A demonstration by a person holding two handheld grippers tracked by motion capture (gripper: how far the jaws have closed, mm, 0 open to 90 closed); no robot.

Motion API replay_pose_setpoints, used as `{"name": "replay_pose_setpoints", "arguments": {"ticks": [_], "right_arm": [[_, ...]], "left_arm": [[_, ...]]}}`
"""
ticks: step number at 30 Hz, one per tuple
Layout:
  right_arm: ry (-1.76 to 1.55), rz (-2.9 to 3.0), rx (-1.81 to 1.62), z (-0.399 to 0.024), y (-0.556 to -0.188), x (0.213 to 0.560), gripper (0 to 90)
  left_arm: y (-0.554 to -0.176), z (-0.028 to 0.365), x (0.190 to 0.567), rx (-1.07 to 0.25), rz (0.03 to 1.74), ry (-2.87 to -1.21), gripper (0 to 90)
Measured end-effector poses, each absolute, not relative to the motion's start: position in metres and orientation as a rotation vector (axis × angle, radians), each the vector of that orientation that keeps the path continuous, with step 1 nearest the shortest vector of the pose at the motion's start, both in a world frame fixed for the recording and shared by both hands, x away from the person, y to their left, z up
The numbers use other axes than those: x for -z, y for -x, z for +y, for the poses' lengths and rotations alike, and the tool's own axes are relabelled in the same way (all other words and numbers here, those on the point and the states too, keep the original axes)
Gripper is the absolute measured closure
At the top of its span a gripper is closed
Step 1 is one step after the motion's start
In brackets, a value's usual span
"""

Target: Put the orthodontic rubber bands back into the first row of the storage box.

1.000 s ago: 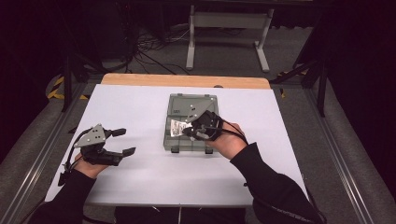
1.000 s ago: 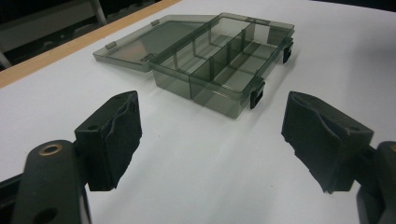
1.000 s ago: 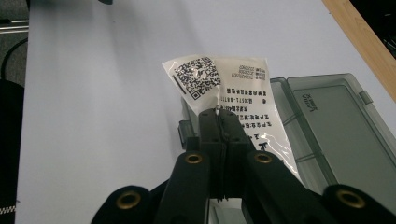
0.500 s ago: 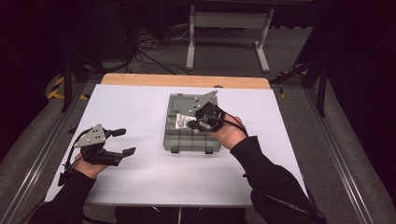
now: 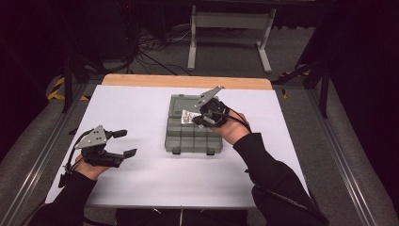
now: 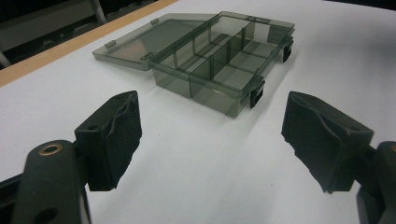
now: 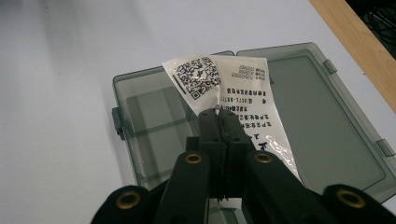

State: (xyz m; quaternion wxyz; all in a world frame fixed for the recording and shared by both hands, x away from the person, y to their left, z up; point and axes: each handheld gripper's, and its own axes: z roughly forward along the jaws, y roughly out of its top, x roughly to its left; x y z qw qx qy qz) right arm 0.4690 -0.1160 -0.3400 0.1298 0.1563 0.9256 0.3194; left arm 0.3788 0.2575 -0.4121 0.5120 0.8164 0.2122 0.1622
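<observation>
My right gripper has its two black jaws pressed flat together on a small clear plastic packet with a white printed label, a square code at one corner and rows of small print beside it. The packet stands up out of the jaw tips, slightly creased where they pinch it, and hangs over the open organiser box without touching it as far as I can tell. In the high view the same gripper sits over the far right part of the box, just where the compartments meet the hinge, with the packet showing as a pale patch at its tip.

The box is smoky grey and see-through, divided into several compartments, and I can see nothing lying in them. Its lid lies folded back flat on the table on the far side, and two dark latches sit on the near edge.

My left gripper has its jaws standing wide apart with nothing between them but bare table. In the high view it rests low at the near left of the white table top, well apart from the box and pointing across toward it.

A wooden strip runs along the far edge of the table.
</observation>
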Motion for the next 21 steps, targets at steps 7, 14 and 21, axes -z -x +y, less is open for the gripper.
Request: {"name": "replay_pose_setpoints", "arguments": {"ticks": [7, 14, 21], "right_arm": [[-0.472, 2.714, -0.911, -0.116, -0.477, 0.350, 89.8], [-0.489, 2.734, -0.896, -0.115, -0.481, 0.359, 89.6], [-0.495, 2.756, -0.886, -0.115, -0.484, 0.368, 89.6]], "left_arm": [[-0.379, 0.258, 0.412, -0.389, 0.511, -1.962, 20.5], [-0.379, 0.258, 0.412, -0.390, 0.511, -1.964, 20.5], [-0.379, 0.258, 0.412, -0.390, 0.511, -1.964, 20.5]]}}
